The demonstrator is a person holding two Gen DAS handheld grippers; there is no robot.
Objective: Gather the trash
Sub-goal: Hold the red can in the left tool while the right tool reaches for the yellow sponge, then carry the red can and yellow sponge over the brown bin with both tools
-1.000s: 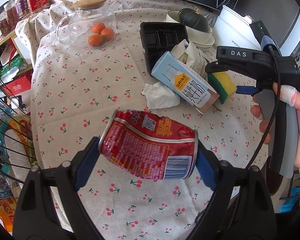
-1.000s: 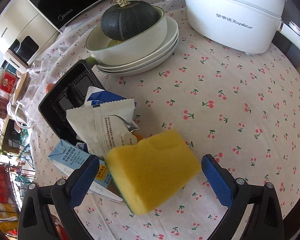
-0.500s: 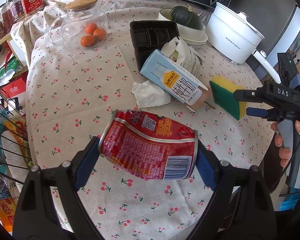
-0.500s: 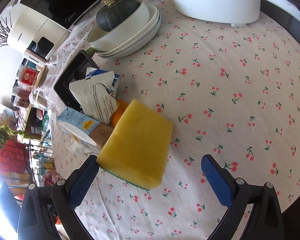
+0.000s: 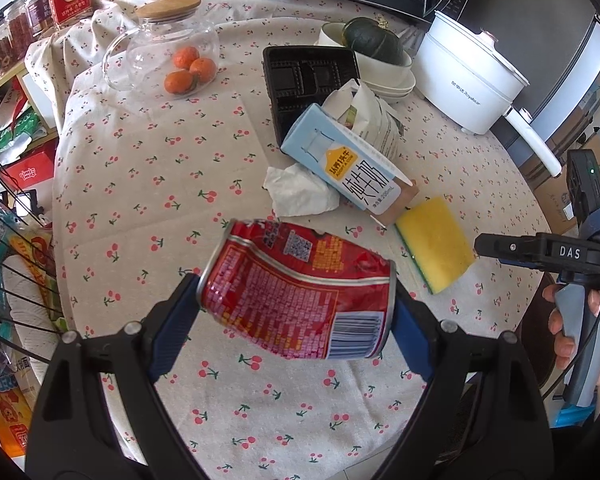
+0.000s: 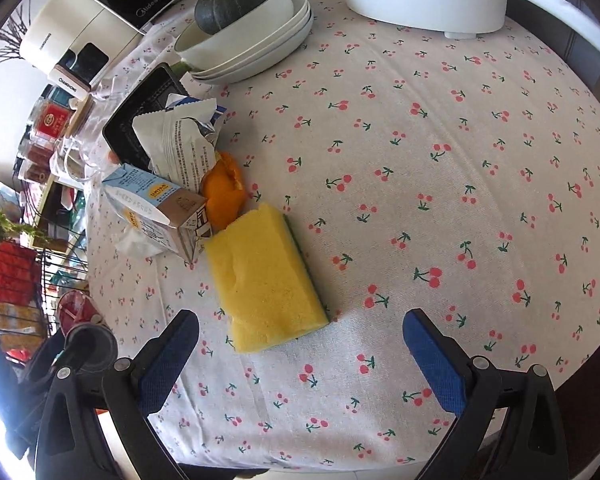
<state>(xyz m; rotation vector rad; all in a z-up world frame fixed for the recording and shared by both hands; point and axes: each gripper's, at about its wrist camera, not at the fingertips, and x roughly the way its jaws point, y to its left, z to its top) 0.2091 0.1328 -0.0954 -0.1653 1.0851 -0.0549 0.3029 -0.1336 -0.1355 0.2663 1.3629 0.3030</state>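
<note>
Left holds dented can above the cloth; right open and empty over sponge.
Left wrist view: left gripper (image 5: 296, 304) clamped wide on can (image 5: 296, 294), held off the tablecloth (image 5: 140, 200), long axis crosswise, rim end left and a bit up; right gripper's tips hidden behind its own body, hand (image 5: 580, 332) cut by frame edge. Right wrist view: right gripper (image 6: 300, 344) tilted down, jaws spread, nothing between; sponge (image 6: 266, 276) flat just ahead, beside carton (image 6: 156, 208); can only a blurred sliver at left.

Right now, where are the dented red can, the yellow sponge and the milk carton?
dented red can (image 5: 296, 292), left wrist view, middle of its printed side.
yellow sponge (image 6: 260, 276), right wrist view, centre of its yellow top face.
milk carton (image 5: 344, 168), left wrist view, on its printed front panel.
</note>
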